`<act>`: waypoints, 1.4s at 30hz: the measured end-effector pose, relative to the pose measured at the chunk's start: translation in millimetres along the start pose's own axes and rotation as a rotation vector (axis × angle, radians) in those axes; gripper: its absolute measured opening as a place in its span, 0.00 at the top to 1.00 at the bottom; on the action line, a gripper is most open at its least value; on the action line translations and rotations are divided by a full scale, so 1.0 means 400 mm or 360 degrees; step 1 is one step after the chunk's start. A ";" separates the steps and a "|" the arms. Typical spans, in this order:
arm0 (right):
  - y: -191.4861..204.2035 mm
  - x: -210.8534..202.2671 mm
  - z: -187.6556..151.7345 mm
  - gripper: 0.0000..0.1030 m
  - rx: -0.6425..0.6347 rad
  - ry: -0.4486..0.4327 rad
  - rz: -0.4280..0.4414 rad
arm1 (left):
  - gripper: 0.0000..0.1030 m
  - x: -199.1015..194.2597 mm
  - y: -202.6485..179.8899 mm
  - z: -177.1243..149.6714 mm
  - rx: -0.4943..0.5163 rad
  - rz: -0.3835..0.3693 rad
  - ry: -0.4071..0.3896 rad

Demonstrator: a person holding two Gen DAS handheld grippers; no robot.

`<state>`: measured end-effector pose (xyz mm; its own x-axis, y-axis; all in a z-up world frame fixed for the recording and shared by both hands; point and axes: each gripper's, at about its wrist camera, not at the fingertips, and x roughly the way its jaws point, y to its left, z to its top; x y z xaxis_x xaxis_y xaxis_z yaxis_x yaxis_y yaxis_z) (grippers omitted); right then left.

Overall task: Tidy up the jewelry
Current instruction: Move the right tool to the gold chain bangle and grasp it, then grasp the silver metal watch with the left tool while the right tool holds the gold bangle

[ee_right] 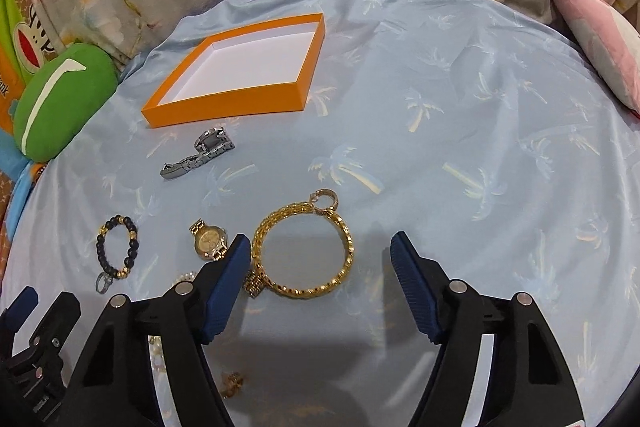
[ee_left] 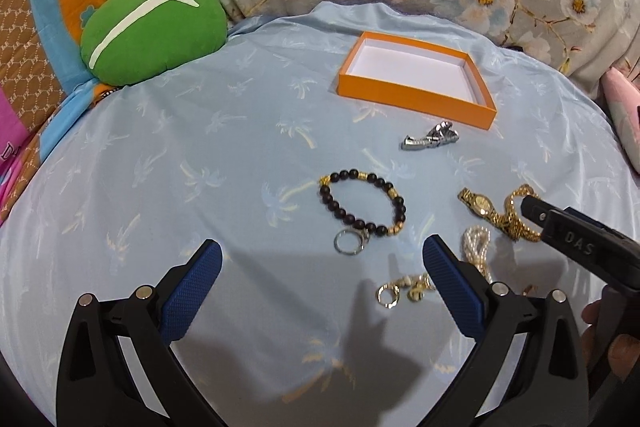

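We've got the right gripper [ee_right: 320, 263] open over the gold bracelet [ee_right: 306, 251], mid-bed, well short of the empty orange box [ee_right: 224, 107]. Better centre on one side of the band before squeezing.

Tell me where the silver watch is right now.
The silver watch lies on the blue sheet just in front of the empty orange box, left of centre in the right wrist view, beyond the beaded bracelet.
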<state>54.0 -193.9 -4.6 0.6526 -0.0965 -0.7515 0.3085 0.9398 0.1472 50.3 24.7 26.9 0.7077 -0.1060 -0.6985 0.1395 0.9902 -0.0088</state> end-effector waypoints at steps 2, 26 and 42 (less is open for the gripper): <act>0.011 0.016 0.006 0.33 0.0001 0.0020 -0.0002 | 0.05 0.005 0.007 0.013 -0.0019 -0.0015 -0.0007; -0.007 -0.022 -0.044 0.45 -0.0109 -0.0030 -0.0078 | 0.05 0.079 -0.060 0.124 0.0091 -0.0183 -0.0019; -0.026 -0.038 -0.064 0.45 -0.0103 -0.0021 -0.0021 | 0.42 0.310 -0.271 0.192 0.0390 -0.0285 0.0218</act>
<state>23.0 -193.8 -11.3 0.6582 -0.1128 -0.7443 0.2720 0.9575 0.0955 176.0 -102.9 -3.8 0.5593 -0.2467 -0.7914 0.4277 0.9037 0.0206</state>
